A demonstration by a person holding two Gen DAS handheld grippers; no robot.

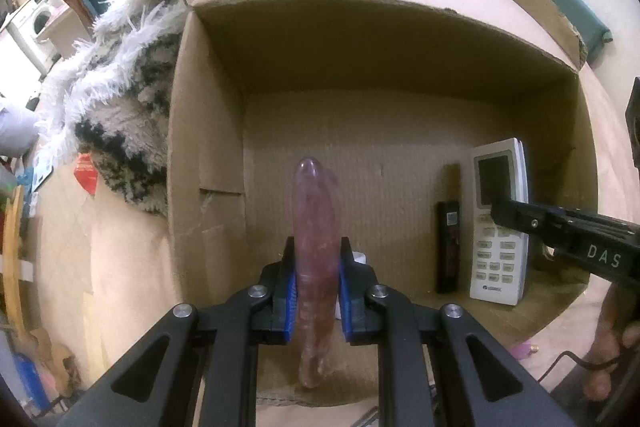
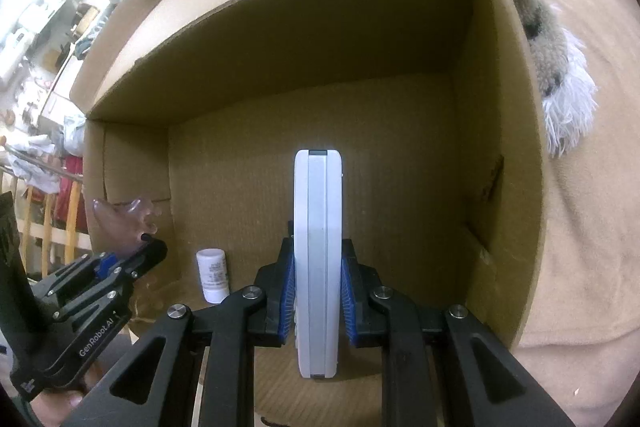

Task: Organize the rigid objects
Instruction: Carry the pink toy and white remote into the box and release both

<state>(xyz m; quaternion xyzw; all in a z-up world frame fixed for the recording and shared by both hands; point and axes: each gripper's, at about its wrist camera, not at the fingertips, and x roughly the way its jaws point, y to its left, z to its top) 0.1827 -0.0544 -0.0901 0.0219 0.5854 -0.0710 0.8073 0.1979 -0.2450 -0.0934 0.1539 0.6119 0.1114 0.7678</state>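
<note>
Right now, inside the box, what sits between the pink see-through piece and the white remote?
A slim black remote lies on the box floor, between the pink piece and the white remote, close beside the latter. The left wrist view shows it.

- One cardboard box (image 1: 208,147)
- One white remote control (image 1: 500,219)
- One black remote (image 1: 447,247)
- One pink translucent plastic piece (image 1: 316,227)
- One small white bottle (image 2: 213,275)
- Two grippers: left gripper (image 1: 316,291), right gripper (image 2: 318,291)
- One shaggy rug (image 1: 120,75)
</note>
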